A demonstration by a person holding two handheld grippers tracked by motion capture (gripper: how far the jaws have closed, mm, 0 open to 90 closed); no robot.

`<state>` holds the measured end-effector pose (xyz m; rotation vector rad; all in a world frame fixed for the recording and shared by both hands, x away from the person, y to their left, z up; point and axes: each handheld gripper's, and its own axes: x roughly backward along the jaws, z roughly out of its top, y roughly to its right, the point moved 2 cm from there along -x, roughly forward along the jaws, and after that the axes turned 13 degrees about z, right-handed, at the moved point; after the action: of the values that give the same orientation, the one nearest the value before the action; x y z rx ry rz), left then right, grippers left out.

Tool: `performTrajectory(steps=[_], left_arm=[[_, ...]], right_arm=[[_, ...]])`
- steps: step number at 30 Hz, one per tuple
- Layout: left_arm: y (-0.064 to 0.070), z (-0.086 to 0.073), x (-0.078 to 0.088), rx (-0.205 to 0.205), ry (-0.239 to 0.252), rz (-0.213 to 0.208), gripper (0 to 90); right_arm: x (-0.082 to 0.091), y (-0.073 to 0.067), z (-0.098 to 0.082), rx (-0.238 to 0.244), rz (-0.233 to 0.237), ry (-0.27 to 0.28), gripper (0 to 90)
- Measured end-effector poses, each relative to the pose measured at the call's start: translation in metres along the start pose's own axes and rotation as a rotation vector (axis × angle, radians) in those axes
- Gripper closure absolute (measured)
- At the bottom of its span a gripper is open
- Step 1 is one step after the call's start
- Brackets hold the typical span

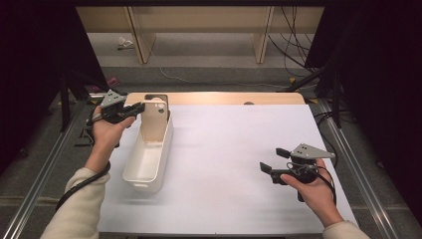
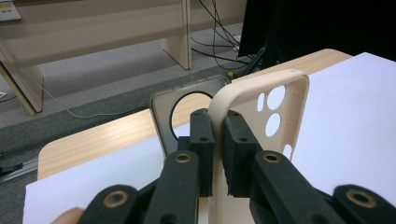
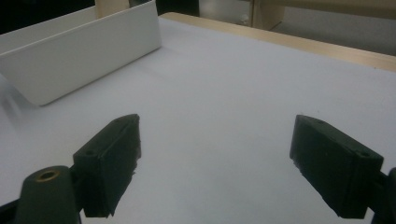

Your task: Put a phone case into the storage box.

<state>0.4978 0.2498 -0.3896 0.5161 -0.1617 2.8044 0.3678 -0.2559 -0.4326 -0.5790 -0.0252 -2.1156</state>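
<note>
Left gripper (image 2: pixel 218 154) pinches the beige phone case (image 2: pixel 261 112) edge, upright above the white bin (image 1: pixel 149 159); right gripper (image 1: pixel 276 162) hovers spread over the table (image 1: pixel 239 149)

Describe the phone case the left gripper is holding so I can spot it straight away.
Start at the long white bin on the left of the white table. At its far end a beige phone case stands upright, its edge pinched by the left gripper. Unlike the clear case with the black ring behind it, it is opaque cream with round camera cutouts.
</note>
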Motion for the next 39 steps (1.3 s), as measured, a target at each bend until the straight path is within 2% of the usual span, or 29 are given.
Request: performTrajectory(steps=[10, 20, 30, 39], left_arm=[[-0.002, -0.006, -0.005, 0.017, -0.009, -0.005, 83.0], [-0.003, -0.011, -0.009, 0.015, -0.012, -0.008, 82.9], [-0.006, -0.015, -0.012, 0.022, -0.012, 0.003, 82.6], [-0.007, -0.015, -0.015, 0.009, -0.012, 0.021, 80.8]], right_arm=[[0.0, 0.0, 0.0, 0.0, 0.0, 0.0, 17.1], [0.0, 0.0, 0.0, 0.0, -0.002, -0.001, 17.1], [0.0, 0.0, 0.0, 0.002, -0.002, -0.001, 17.1], [0.0, 0.0, 0.0, 0.001, -0.002, -0.001, 17.1]])
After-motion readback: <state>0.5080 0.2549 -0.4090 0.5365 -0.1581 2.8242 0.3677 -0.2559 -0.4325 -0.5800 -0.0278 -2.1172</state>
